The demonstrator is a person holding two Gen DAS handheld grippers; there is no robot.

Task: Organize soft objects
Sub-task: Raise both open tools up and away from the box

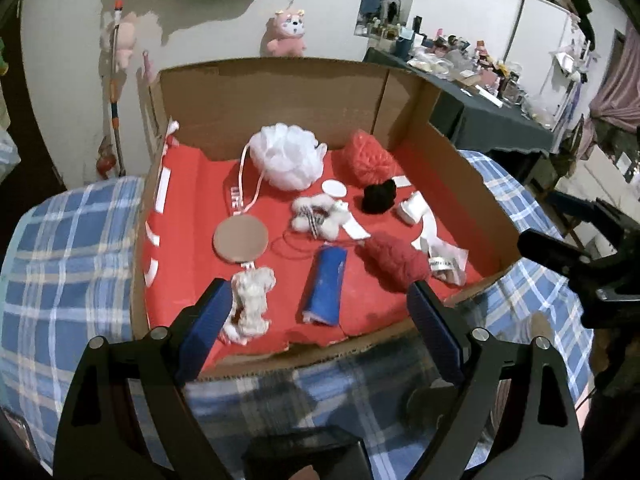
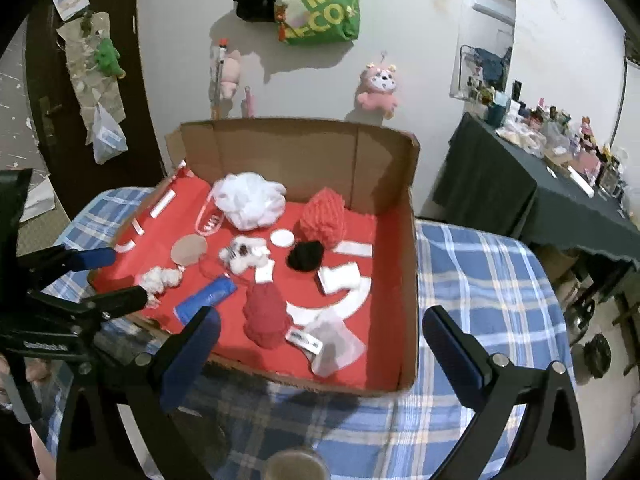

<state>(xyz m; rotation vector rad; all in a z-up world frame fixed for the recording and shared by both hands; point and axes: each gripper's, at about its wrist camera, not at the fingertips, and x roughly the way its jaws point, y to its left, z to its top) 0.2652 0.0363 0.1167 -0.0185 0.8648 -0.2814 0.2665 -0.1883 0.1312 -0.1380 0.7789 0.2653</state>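
Left gripper [image 1: 320, 312]: jaws wide apart, empty, above the box's near edge. Right gripper [image 2: 320, 344]: jaws wide apart, empty.

Cardboard box [image 2: 384, 160], red-lined, on a blue plaid cloth [image 2: 480, 280]. Contents: white mesh sponge [image 1: 288, 156], two red yarn balls [image 1: 394, 260] [image 1: 368, 156], black pompom [image 1: 378, 196], blue roll [image 1: 325, 282], round tan pad [image 1: 241, 239], white fluffy pieces [image 1: 252, 292].

Green bag [image 2: 324, 8] on wall, lettering partly readable: "MEG", "ECO".

The green fabric bag [image 2: 320, 8] hanging on the wall reads "MEG" above "ECO" in yellow letters. Other labels are illegible.
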